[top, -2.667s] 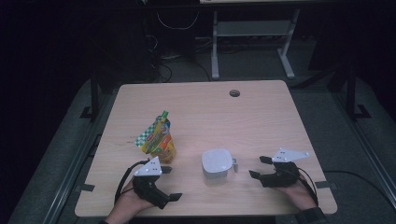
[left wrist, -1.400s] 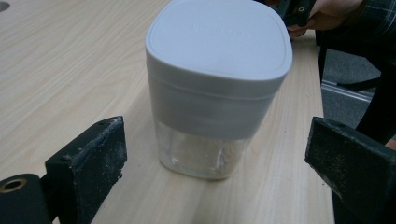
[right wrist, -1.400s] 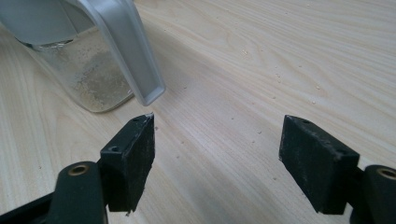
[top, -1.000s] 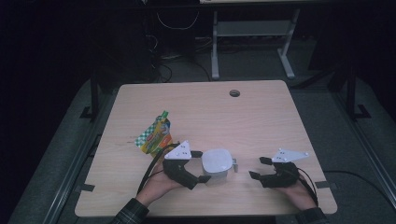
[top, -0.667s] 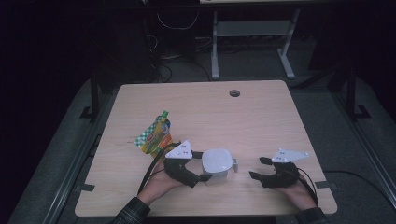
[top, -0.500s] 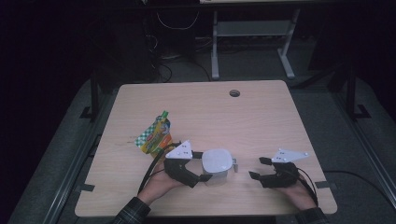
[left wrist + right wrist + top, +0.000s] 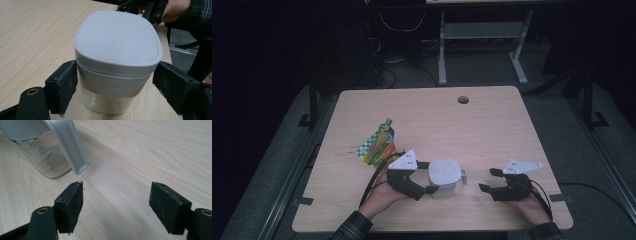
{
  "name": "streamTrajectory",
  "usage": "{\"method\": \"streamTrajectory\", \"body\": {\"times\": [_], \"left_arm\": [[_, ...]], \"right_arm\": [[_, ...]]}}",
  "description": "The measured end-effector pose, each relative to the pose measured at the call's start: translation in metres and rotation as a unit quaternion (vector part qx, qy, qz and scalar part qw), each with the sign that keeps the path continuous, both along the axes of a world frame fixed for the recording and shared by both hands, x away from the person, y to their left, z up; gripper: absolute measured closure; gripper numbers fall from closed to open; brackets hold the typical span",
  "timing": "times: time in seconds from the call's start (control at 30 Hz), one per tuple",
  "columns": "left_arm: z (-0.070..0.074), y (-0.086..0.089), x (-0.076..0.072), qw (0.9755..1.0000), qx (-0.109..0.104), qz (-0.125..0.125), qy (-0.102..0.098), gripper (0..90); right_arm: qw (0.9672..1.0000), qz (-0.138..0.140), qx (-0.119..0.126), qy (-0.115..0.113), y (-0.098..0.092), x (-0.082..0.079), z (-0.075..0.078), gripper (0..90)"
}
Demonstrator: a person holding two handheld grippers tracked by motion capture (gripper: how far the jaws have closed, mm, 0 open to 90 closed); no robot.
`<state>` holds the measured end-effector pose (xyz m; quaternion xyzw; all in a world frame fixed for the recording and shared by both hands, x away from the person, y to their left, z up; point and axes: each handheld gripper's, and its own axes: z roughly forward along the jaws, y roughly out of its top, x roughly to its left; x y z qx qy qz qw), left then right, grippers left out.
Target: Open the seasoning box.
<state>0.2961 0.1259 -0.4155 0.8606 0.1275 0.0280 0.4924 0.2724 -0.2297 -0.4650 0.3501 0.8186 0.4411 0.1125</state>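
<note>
My left claw (image 7: pixel 428 178) has just been closing around the small container (image 7: pixel 443 179), which sits between its jaws near the front edge of the surface (image 7: pixel 492 125). In the left gripper view the left pad meets the container's (image 7: pixel 117 62) wall just under the white lid (image 7: pixel 117 41); the right pad stands right beside the far wall, and I cannot tell whether it presses yet. So the jaws are wide apart, set to the width of the container, with one side in contact.

My right claw (image 7: pixel 488 180) rests on the surface to the right of the container, jaws apart and nothing between them. In the right gripper view my right claw (image 7: pixel 116 202) shows bare wood between its pads, and a grey tab (image 7: pixel 71 150) hanging from the lid ends just beyond the left pad, not touching it.

The lid carries a faint raised line of lettering, too soft for me to read. The snack pouch (image 7: pixel 377 144) to the left has a green checked band and a red label, too small to make out.

A few seconds back my left claw lay nearer the front left of the surface, away from the container; now it flanks it. My right claw has kept its place.
</note>
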Motion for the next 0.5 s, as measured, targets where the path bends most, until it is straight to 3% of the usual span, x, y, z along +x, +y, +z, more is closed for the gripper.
{"method": "streamTrajectory", "body": {"times": [0.5], "left_arm": [[0.0043,0.0023,-0.0002,0.9999,-0.010,0.003,0.001,22.3]], "right_arm": [[1.0000,0.000,-0.001,-0.001,0.0001,0.0004,-0.0003,26.9]]}}
